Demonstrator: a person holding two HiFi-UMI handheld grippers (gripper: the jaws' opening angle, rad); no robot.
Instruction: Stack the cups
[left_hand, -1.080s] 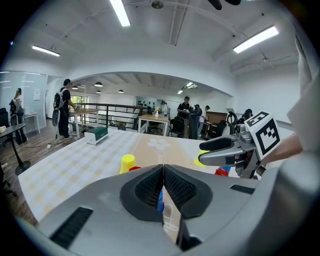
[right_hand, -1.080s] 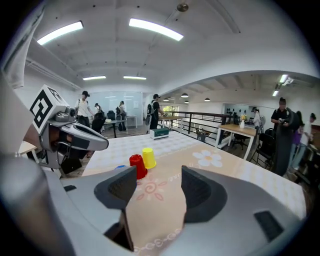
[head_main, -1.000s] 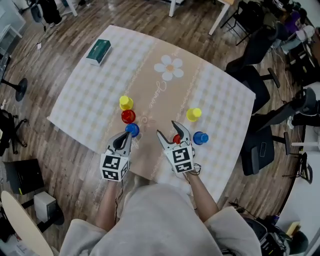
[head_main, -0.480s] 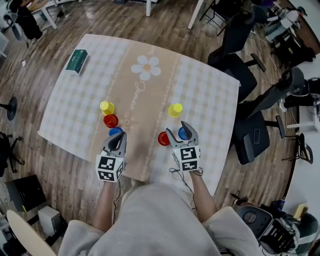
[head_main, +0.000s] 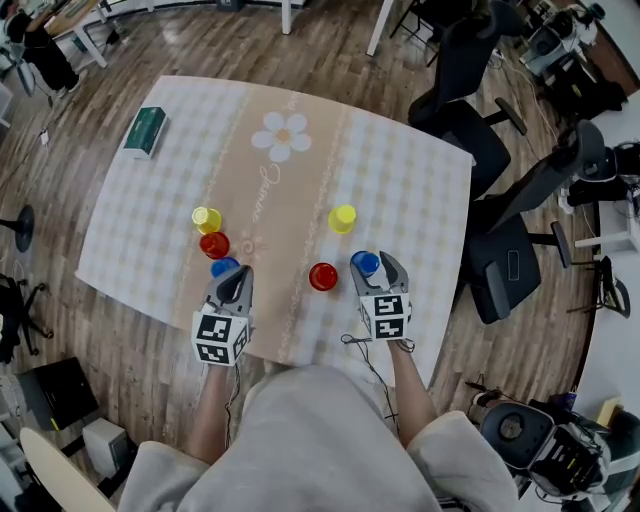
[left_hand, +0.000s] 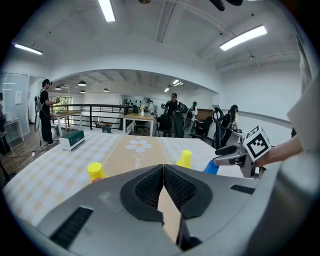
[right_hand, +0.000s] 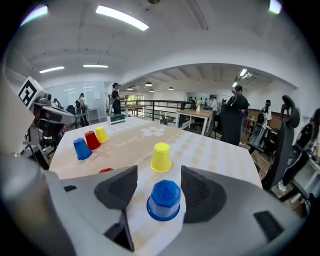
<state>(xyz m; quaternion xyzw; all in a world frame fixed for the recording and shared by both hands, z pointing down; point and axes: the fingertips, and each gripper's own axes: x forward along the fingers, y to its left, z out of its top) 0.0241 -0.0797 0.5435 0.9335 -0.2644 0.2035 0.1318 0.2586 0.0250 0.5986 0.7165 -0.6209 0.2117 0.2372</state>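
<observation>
The small upturned blue plastic cup stands mouth-down at the near right of the cloth-covered worktop. It sits between the jaws of the right hand-held gripper, which are wide apart on either side and not touching it. To take it well, I'd close level on the cup's middle, gently enough not to buckle the thin wall. Then I'd lift straight up before carrying it over the upturned red plastic cup just to its left. An upturned yellow plastic cup stands a little beyond.

Across the worktop the left-hand yellow cup, left-hand red cup and left-hand blue cup stand in a row. Beside them is the left hand-held gripper, its jaws pressed together on nothing.

A second ago the right hand-held gripper straddled the red cup. Now it straddles the blue one, and the red stands free.
</observation>
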